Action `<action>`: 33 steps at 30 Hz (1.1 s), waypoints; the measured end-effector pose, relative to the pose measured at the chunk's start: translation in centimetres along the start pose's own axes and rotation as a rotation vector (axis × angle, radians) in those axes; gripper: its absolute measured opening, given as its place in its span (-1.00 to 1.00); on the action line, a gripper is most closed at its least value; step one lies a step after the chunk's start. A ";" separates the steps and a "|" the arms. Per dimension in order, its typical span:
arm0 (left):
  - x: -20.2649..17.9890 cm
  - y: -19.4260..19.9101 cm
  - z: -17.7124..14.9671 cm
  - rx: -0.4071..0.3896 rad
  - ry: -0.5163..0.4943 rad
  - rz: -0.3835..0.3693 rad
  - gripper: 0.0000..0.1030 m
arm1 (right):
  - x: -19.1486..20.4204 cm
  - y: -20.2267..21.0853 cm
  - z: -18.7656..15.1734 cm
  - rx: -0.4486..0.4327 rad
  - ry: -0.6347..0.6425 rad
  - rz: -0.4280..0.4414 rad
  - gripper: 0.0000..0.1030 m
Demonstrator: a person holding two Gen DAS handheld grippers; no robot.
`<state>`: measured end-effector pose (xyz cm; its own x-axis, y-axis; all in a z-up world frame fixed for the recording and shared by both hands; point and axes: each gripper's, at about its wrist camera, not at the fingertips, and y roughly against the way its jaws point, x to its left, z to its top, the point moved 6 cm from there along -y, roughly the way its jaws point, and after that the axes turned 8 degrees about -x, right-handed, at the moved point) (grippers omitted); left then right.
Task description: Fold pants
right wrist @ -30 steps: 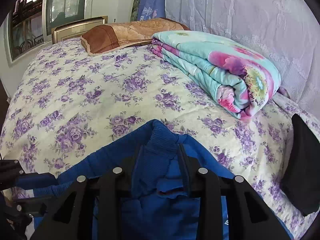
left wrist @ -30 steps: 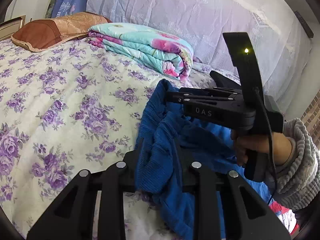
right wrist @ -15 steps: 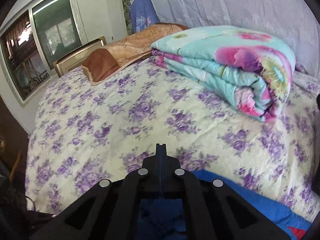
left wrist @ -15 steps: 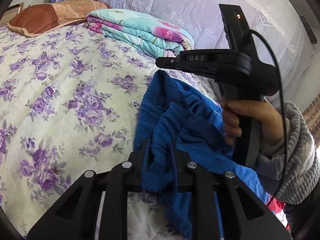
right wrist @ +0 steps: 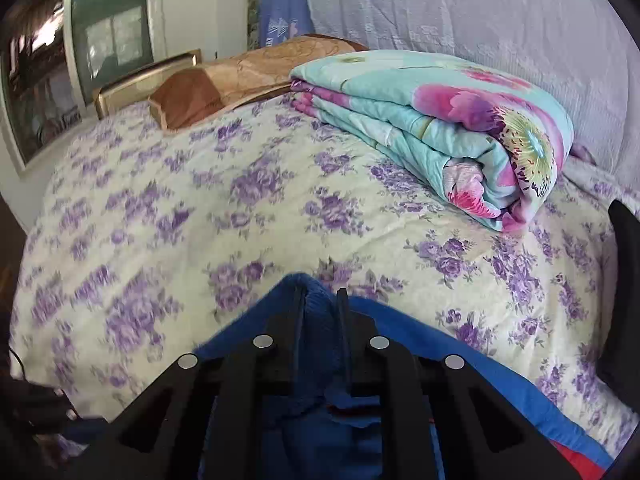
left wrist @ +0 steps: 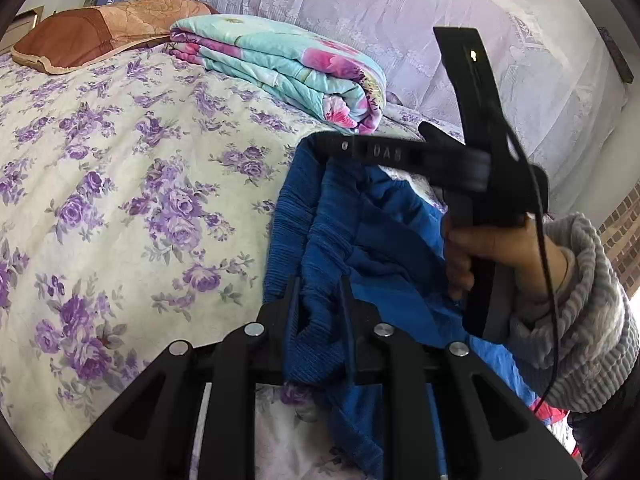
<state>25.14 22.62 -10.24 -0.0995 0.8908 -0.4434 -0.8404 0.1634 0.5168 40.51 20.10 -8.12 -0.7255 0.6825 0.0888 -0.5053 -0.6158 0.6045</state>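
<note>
Since half a second ago my right gripper (right wrist: 319, 300) came off empty, its jaws reopening onto the blue pants (left wrist: 320, 240), now pinching the waistband again. Left gripper (left wrist: 318, 292) clamps the ribbed waistband (bunched between the pads). Pants lie on the floral bedspread (left wrist: 120, 200), near its edge.

One readable marking only — the raised letters "DAS" on the right gripper (left wrist: 320, 145) body.
</note>
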 end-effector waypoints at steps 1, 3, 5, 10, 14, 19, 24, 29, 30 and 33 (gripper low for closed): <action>0.1 -0.1 0.0 0.004 0.005 0.002 -0.65 | -0.1 -0.8 0.1 0.016 -0.026 0.011 -0.72; 0.3 -0.4 -0.1 0.012 0.015 0.003 -0.65 | 0.2 -2.6 -0.2 0.038 -0.029 0.000 -0.72; 0.5 -0.4 -0.2 0.014 0.026 -0.002 -0.65 | 0.9 -4.1 -0.9 0.071 -0.018 0.007 -0.68; 2.0 -0.4 0.2 0.015 0.122 -0.051 -0.64 | 0.3 -0.2 0.2 -0.037 -0.128 0.128 -0.09; 2.5 0.0 0.6 -0.022 0.153 -0.054 -0.65 | -3.4 6.7 0.5 -0.087 -0.121 0.159 0.05; 3.1 0.1 2.4 -0.066 0.175 0.009 0.26 | -11.1 13.8 -2.9 -0.100 -0.021 0.022 0.54; 2.4 -2.1 6.8 -0.033 0.157 0.062 0.46 | -18.3 17.5 -8.3 -0.087 -0.104 -0.072 0.62; -0.2 -7.3 8.3 0.077 0.021 0.136 0.48 | -22.1 19.4 -11.2 -0.109 -0.185 -0.087 0.66; -0.6 -8.2 8.2 0.100 0.000 0.138 0.43 | -22.6 19.5 -11.6 -0.106 -0.194 -0.089 0.66; -0.7 -9.6 8.0 0.122 0.002 0.144 0.15 | -24.0 19.8 -12.3 -0.104 -0.211 -0.095 0.66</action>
<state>37.50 23.88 -9.03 -0.2151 0.9080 -0.3596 -0.7467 0.0844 0.6598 42.19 -13.33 -8.07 -0.5639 0.7999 0.2055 -0.6201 -0.5744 0.5343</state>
